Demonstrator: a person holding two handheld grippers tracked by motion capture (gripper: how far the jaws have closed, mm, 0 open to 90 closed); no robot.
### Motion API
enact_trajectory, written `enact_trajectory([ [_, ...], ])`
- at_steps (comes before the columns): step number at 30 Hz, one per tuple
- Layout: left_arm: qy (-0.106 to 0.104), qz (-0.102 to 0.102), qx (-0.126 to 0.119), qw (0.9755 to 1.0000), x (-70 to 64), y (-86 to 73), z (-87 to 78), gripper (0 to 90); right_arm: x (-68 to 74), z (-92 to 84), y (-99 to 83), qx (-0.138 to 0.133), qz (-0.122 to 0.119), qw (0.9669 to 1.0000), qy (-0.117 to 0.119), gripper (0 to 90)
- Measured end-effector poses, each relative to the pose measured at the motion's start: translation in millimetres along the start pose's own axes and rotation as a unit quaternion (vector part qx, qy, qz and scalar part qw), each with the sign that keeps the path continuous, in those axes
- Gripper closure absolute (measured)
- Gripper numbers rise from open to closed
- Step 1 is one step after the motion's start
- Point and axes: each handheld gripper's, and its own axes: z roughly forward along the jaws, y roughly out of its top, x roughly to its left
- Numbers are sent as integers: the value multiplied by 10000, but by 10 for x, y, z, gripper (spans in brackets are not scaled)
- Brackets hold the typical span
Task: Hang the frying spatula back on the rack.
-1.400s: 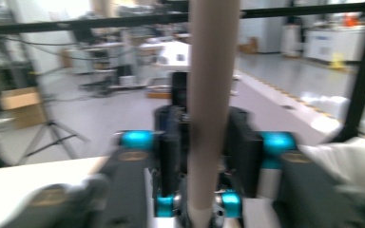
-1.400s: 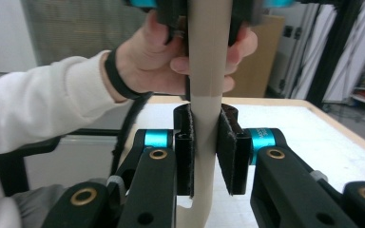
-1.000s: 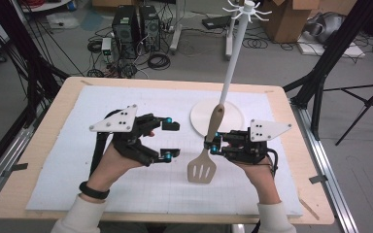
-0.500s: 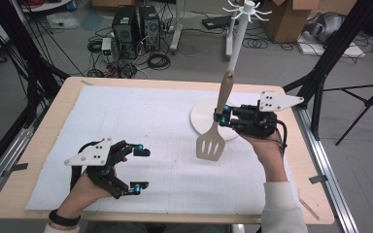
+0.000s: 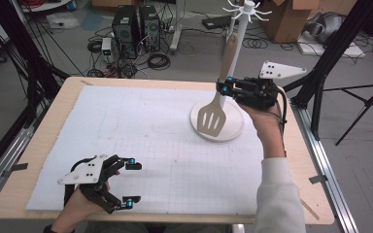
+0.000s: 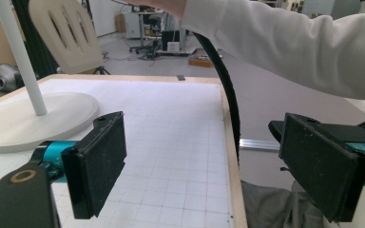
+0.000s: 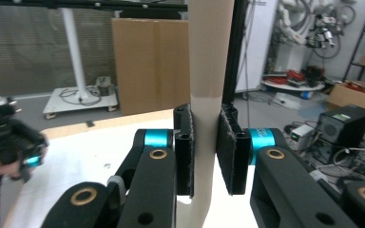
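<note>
In the high view we see the right hand-held gripper [image 5: 225, 88] in the upper right of the frame, its jaws clamped on the neck of a wooden spatula [image 5: 218, 100]. The spatula hangs off the surface, handle up and tilted slightly to the right, its slotted blade low over the round white base [image 5: 233, 131] of a stand. The stand's thin white pole [image 5: 237, 36] rises just behind the handle, with a ring of hooks [image 5: 245, 8] at the top edge of the frame.

In the right gripper view we note both pads pressed flat against the spatula handle [image 7: 208, 90], which runs straight up through the middle of the frame.

The left hand-held gripper [image 5: 131, 182] sits at the lower left of the high view, near the front edge of the surface [image 5: 68, 92], well apart from the spatula. Its jaws have just been opening and now stand wide apart with nothing between them. In the left gripper view we see the two black pads [image 6: 100, 164] at the lower left and lower right, only the gridded white mat [image 6: 180, 142] in the gap. In that same view the stand's base [image 6: 57, 111] lies at the left, the spatula's blade [image 6: 64, 31] hangs at the upper left, and a white sleeve [image 6: 285, 42] crosses the top right.
</note>
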Motion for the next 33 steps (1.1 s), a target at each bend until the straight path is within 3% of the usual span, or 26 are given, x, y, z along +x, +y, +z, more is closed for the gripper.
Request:
enact_trajectory([
  [10, 1, 6, -79, 10000, -12, -24, -82, 167, -174, 182, 107, 89, 299, 9987, -399, 783],
  [15, 8, 7, -118, 9999, -18, -24, -116, 167, -264, 239, 127, 78, 482, 9965, -678, 782],
  [26, -24, -36, -198, 9998, -9, -38, -141, 167, -373, 258, 78, 93, 695, 9940, -839, 782],
  [33, -15, -53, -195, 9998, -12, -50, -144, 167, -428, 249, 41, 97, 833, 9907, -1071, 782],
])
